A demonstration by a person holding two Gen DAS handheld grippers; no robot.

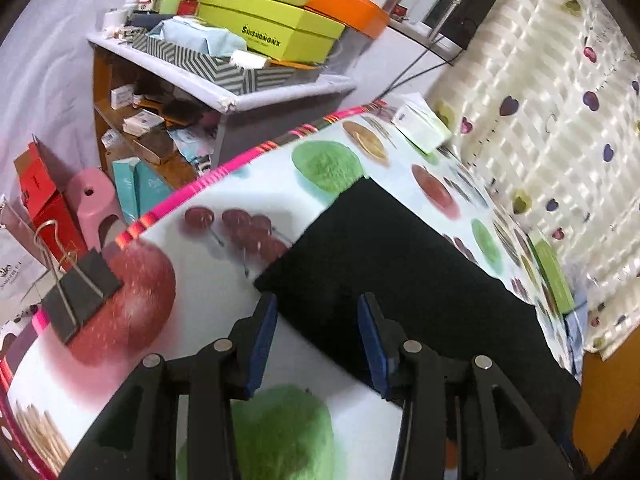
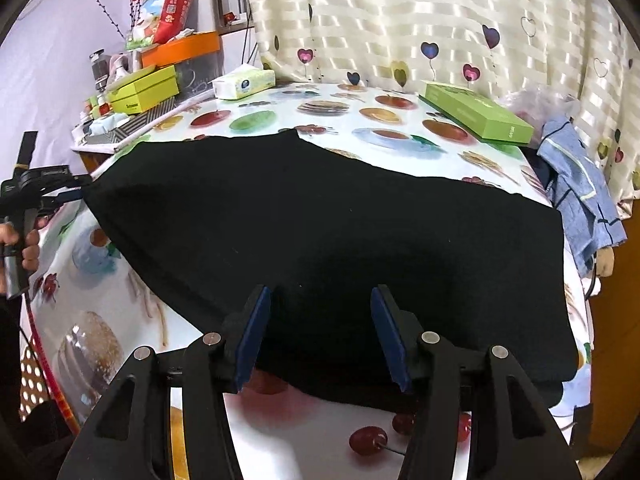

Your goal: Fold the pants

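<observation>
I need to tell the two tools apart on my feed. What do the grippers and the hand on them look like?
Both look alike: the left gripper and right gripper have black plastic linkage arms with silver round pivot pins and flat blue pads inside each finger. From the right camera, the left tool shows as a black handle with a black strap, gripped by a bare hand. No sleeve shows clearly.

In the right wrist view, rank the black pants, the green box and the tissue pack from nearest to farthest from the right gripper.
1. Black pants, directly under the right gripper.
2. Green box, far right of the table.
3. Tissue pack, far left edge by the curtain; close to the box's distance.
</observation>
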